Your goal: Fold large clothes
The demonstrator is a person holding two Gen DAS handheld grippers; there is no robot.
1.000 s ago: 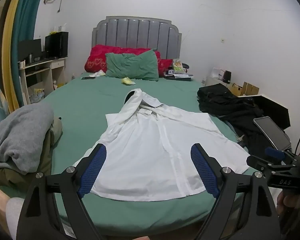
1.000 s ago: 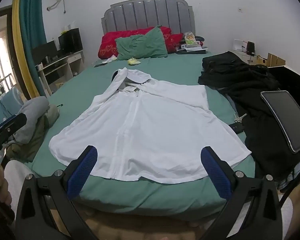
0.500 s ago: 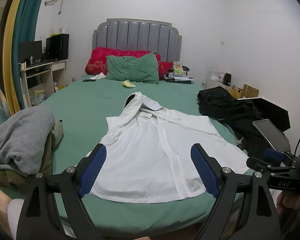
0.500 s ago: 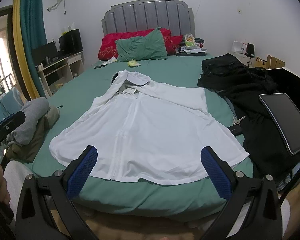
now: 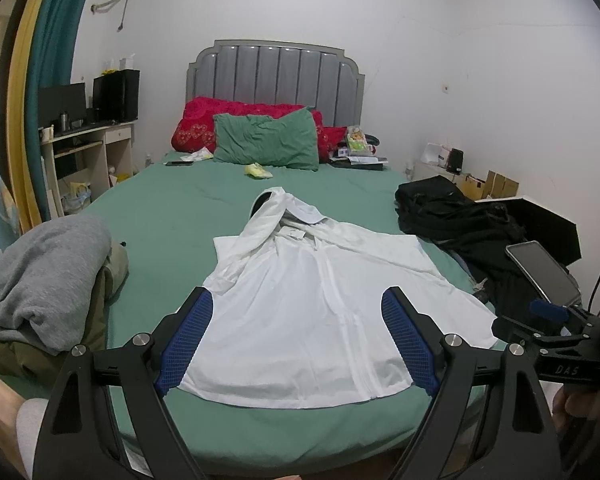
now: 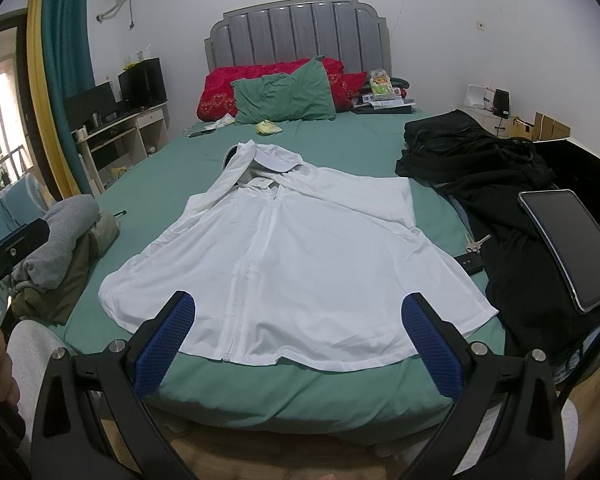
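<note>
A white hooded zip jacket (image 5: 312,300) (image 6: 292,264) lies spread flat, front up, on the green bed (image 5: 172,216) (image 6: 340,392), hood toward the headboard and hem at the near edge. My left gripper (image 5: 298,340) hangs open above the hem, nothing between its blue pads. In its own view my right gripper (image 6: 298,344) is also open and holds nothing, just short of the hem; its body shows at the right edge of the left wrist view. Both sleeves look tucked in over the body.
A grey and olive clothes pile (image 5: 40,280) (image 6: 64,248) sits at the bed's left edge. Black clothes (image 5: 460,216) (image 6: 480,152), a tablet (image 5: 544,272) (image 6: 572,244), keys (image 6: 476,244) and a remote lie on the right. Pillows (image 5: 264,144) rest against the headboard, a desk (image 5: 80,148) stands left.
Both grippers have drawn back and tipped up slightly, so the jacket sits a little lower and farther in view. Both stay open; the jacket has not moved.
</note>
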